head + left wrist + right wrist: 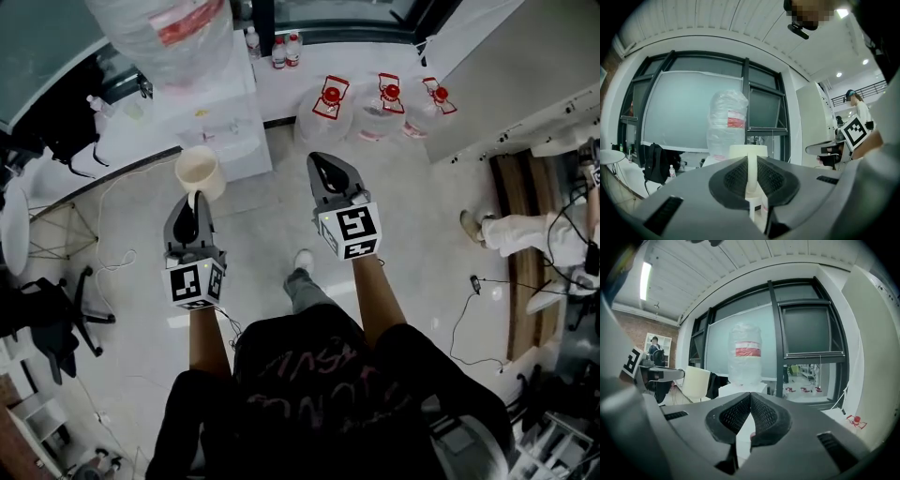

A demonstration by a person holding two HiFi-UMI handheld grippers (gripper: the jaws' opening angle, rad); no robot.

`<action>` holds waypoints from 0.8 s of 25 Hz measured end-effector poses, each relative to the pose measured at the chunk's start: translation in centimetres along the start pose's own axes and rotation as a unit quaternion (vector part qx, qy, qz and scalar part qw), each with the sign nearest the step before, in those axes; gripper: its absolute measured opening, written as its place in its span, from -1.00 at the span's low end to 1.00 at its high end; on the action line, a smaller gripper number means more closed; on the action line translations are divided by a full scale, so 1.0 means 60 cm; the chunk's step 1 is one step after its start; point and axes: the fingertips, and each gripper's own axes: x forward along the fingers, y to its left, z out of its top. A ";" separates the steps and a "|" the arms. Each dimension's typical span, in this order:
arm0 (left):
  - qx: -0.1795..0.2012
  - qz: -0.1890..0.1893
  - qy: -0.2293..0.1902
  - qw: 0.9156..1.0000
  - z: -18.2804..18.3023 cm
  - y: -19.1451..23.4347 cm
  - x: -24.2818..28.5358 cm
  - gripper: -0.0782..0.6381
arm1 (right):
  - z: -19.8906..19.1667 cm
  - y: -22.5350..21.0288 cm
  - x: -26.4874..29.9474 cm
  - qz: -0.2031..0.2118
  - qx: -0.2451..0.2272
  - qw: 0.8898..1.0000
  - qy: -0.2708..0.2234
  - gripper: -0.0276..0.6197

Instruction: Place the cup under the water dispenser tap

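My left gripper point(194, 201) is shut on the handle of a cream cup point(200, 172) and holds it upright in the air. In the left gripper view the handle point(751, 174) stands pinched between the pads, with the cup's rim point(747, 150) just beyond. The white water dispenser point(208, 120) is straight ahead, topped by a plastic-wrapped bottle point(727, 123); the cup is short of it. My right gripper point(321, 165) hovers beside the left one, shut with nothing in it. The right gripper view shows the dispenser point(743, 389), its bottle point(746, 358), and the cup point(695, 383) at the left.
Three large water jugs with red caps point(378, 105) stand on the floor right of the dispenser. Small bottles point(285, 50) sit on the sill behind. A black chair point(52, 314) and white table point(14, 225) are at the left; another person's legs point(511, 232) at the right.
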 end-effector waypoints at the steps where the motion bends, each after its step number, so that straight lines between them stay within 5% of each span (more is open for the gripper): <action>1: 0.001 0.002 0.002 1.000 -0.001 -0.003 0.013 -0.66 | -0.004 -0.010 0.010 0.005 0.002 1.000 0.002 -0.88; 15: -0.005 0.014 0.047 0.999 -0.039 -0.024 0.115 -0.66 | -0.045 -0.075 0.090 0.036 0.004 0.999 0.028 -0.88; 20: -0.008 0.008 0.030 0.999 -0.062 -0.008 0.144 -0.66 | -0.064 -0.078 0.118 0.037 0.019 0.999 0.036 -0.88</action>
